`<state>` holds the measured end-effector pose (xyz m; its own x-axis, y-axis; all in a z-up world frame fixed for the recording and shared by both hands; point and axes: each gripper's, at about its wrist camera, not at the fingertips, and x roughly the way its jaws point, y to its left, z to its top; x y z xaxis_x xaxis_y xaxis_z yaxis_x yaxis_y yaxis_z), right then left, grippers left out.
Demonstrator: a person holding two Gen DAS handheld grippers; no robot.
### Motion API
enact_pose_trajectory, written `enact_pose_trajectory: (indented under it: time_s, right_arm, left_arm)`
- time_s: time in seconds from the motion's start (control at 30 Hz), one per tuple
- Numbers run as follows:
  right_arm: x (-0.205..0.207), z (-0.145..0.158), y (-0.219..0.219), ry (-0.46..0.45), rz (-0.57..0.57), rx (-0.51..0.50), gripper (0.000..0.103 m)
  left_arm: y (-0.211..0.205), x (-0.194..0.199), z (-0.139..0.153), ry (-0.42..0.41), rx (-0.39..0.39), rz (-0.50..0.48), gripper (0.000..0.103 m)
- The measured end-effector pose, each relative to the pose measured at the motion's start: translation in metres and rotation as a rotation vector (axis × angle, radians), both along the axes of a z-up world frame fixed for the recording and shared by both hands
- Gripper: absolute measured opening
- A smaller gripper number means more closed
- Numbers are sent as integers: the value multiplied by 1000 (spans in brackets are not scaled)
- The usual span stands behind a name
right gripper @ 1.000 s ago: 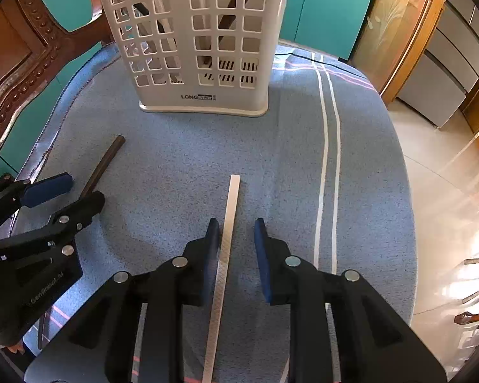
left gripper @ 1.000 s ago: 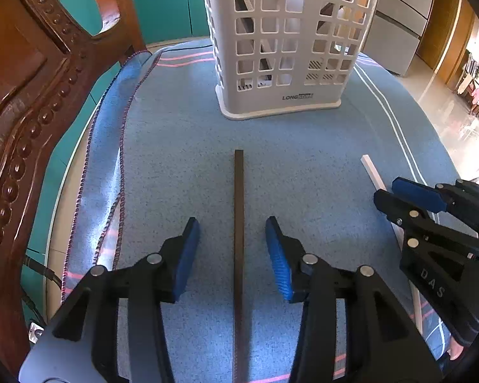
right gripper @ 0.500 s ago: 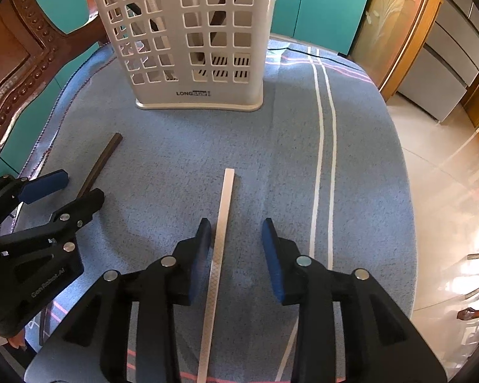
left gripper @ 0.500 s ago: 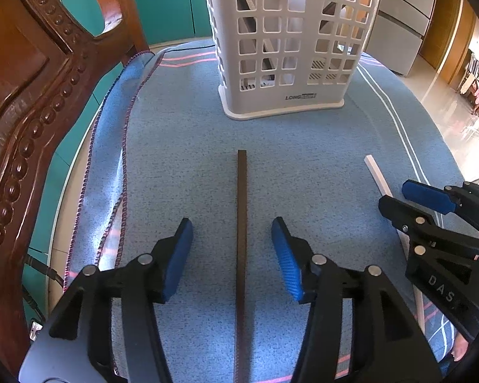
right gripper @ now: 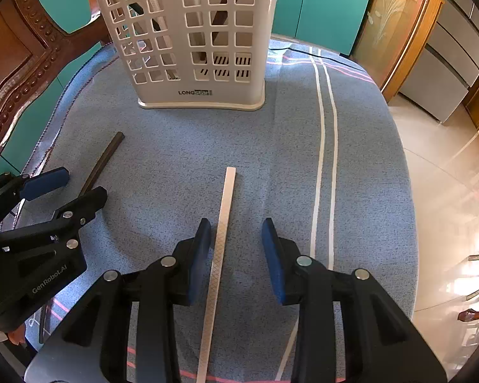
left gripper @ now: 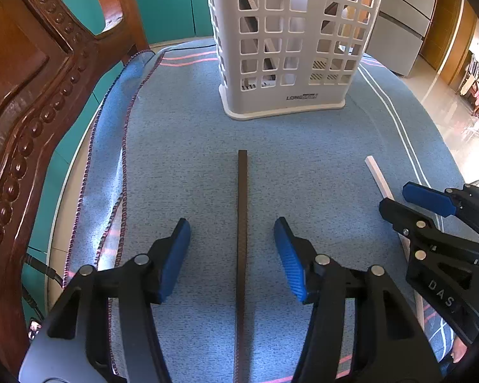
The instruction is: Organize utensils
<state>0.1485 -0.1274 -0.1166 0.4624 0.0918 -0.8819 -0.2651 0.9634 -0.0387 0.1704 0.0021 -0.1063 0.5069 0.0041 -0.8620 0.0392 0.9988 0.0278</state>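
Flanking chair [left gripper: 32, 121], basket [left gripper: 290, 48] ahead.

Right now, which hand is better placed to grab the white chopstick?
Right. The right gripper straddles the white chopstick, jaws open; the left gripper straddles the dark chopstick.

Sun is glaring off the tiled floor [right gripper: 437, 191]; teal cabinets [right gripper: 322, 3] and a carved chair [left gripper: 25, 102] are standing behind.

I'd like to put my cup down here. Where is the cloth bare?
Bare: between the white basket and the sticks' far tips, and right of the white stripes. Crowded: near side, where the dark stick and pale stick lie between open grippers.
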Motion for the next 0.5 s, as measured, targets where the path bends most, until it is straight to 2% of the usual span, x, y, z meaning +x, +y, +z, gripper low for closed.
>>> enact_pose_trajectory:
  time_s: [0.17,0.5]
  right_arm:
    - [-1,1,0,0,6,0,35]
    - [-3,1,1,-3,8,-2,35]
  left_arm:
    - [4,5,-1,10,-31,-5,54]
    - [5,8,-2,11,-34,-12,56]
